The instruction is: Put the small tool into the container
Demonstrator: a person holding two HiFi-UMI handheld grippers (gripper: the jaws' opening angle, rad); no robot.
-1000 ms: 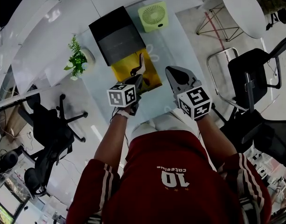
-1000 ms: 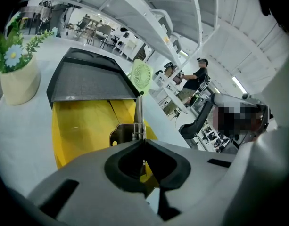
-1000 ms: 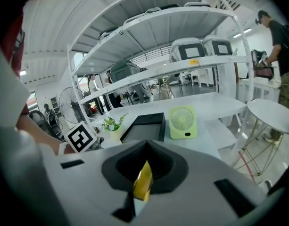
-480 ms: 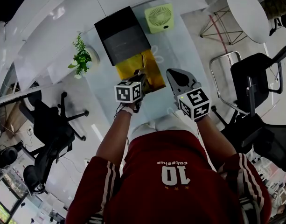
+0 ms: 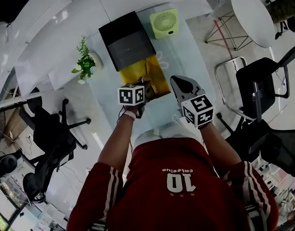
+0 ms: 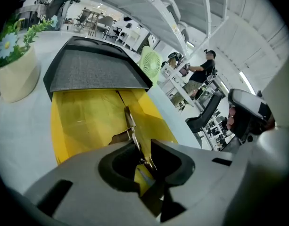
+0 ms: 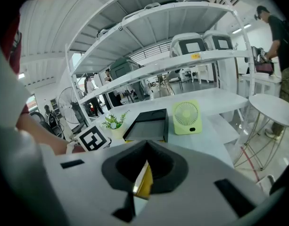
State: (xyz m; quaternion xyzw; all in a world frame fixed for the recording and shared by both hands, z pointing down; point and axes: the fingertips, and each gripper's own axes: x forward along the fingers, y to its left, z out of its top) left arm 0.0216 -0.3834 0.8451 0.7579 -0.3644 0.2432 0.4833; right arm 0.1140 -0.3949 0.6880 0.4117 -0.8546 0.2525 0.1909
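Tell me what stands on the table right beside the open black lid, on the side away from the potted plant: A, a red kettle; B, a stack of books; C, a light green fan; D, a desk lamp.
C: a light green fan stands on the table next to the black lid, on the far side from the potted plant.

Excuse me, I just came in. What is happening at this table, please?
A person holds a gripper in each hand over a glass table. The left gripper has a small metal tool between its jaws, over the open yellow container, whose black lid lies behind it. Those jaws have just been opening, so the tool seems about to drop into the container. The right gripper waits beside it, shut and empty.
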